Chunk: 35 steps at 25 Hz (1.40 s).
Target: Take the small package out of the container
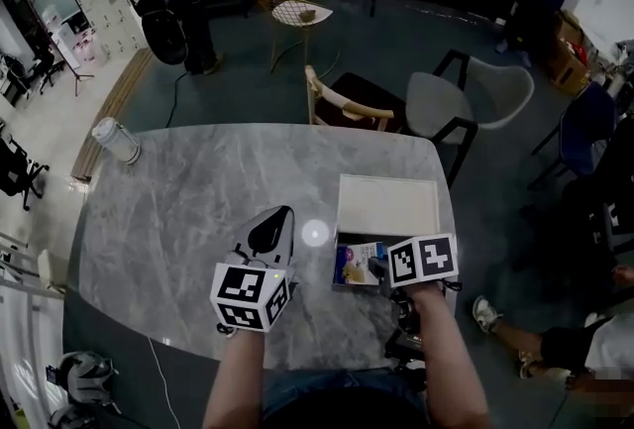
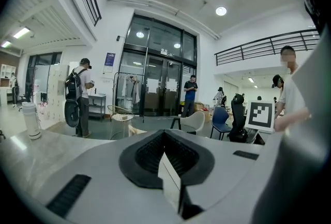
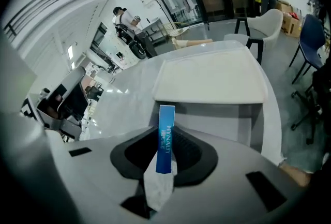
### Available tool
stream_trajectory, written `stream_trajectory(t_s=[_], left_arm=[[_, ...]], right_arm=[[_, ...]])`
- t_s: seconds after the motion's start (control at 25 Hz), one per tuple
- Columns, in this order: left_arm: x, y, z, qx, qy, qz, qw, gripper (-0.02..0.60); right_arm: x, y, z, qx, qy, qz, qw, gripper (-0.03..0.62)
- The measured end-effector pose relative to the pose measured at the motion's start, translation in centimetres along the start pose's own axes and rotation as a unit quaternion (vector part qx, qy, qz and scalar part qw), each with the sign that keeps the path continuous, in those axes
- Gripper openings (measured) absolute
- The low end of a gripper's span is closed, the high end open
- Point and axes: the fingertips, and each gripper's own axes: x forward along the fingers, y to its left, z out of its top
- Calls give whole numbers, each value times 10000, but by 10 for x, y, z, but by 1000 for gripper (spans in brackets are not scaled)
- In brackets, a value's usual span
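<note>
With the right gripper (image 3: 166,158) pinching the small blue package (image 3: 165,132) upright at the white container's (image 3: 209,83) near end, the grasp looks made and lifting it clear remains; the left gripper (image 2: 165,158), jaws together and empty, sits to its left

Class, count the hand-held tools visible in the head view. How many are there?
2. The left tool is shut, over the marble table. The right tool is at the near end of the container, closed on a small blue package. None appear hidden.
</note>
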Motion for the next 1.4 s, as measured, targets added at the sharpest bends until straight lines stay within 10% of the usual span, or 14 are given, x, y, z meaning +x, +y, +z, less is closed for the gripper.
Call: stream_trajectory(t_s=[0.56, 0.76, 1.04, 1.4], left_arm=[[-19, 16, 28, -34, -447, 5, 9990, 12], [-26, 28, 27, -38, -467, 7, 9989, 12], [-33, 39, 37, -18, -678, -102, 9976, 12], [-45, 42, 56, 77, -956, -92, 9954, 12]], right_arm=[[-58, 39, 45, -1135, -1330, -241, 9843, 95], [-79, 68, 64, -1721, -2644, 21, 9489, 95], [-119, 101, 72, -2640, -4157, -375, 8695, 94], [-151, 114, 81, -2946, -4522, -529, 8402, 94]])
